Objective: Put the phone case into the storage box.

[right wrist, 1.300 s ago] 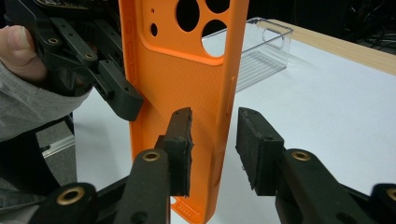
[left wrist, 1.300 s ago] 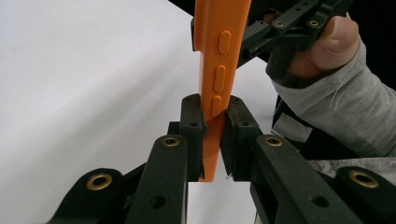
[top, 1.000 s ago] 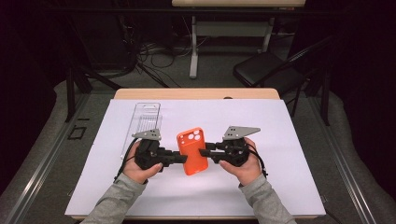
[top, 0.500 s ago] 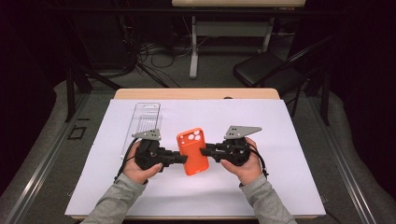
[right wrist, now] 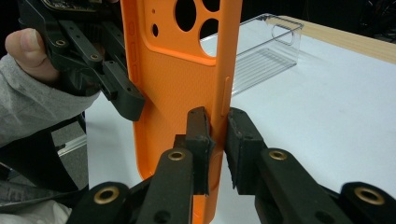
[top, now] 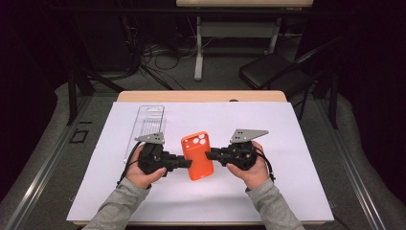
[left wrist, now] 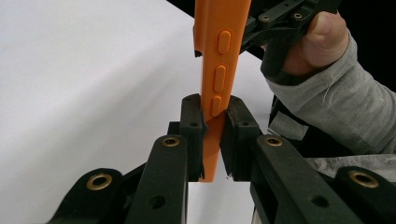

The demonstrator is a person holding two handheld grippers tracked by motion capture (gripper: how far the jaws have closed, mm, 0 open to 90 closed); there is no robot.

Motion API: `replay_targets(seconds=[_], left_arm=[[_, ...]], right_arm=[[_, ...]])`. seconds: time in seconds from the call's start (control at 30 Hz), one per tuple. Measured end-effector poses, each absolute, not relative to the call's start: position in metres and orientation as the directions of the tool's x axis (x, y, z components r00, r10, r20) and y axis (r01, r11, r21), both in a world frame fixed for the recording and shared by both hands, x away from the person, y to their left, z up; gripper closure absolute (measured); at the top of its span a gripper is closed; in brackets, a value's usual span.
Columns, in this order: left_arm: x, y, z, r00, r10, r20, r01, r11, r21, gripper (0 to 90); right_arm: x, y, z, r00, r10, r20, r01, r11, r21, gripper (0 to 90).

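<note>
An orange phone case (top: pixel 197 155) with camera cut-outs is held just above the white sheet between both grippers. My left gripper (top: pixel 186 163) is shut on its left long edge, and the left gripper view has that edge (left wrist: pixel 219 56), with its side buttons, clamped between the jaws (left wrist: pixel 213 105). From the other side, my right gripper (top: pixel 209 154) is shut on the right long edge. In the right gripper view the case (right wrist: pixel 177 79) stands upright with its edge pinched (right wrist: pixel 218 119), and the left gripper (right wrist: pixel 122 95) holds the far side.
A clear plastic box (top: pixel 146 125) lies on the white sheet (top: pixel 287 143) behind my left hand, also in the right gripper view (right wrist: pixel 266 46). The wooden table edge (top: pixel 201 96) runs along the back. A black chair (top: pixel 273 72) and cables sit on the floor beyond.
</note>
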State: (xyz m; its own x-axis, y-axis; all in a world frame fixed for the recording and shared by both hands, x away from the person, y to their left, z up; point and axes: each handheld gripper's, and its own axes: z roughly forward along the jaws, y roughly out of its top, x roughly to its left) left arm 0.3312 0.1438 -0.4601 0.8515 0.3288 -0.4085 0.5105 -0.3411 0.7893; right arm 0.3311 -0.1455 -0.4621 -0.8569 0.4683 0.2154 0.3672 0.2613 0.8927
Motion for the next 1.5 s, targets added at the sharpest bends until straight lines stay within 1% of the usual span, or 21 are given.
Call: replay_targets(seconds=[1.37, 1.5], left_arm=[[0.3313, 0.1431, -0.4623, 0.851, 0.329, -0.410, 0.513, -0.345, 0.786, 79.9], [0.3314, 0.1425, -0.4630, 0.851, 0.329, -0.410, 0.513, -0.348, 0.784, 79.9]], right_arm=[[0.3349, -0.1491, -0.4662, -0.865, 0.448, 0.227, 0.368, 0.259, 0.893, 82.8], [0.3353, -0.1494, -0.4666, -0.862, 0.448, 0.238, 0.380, 0.261, 0.887, 82.9]])
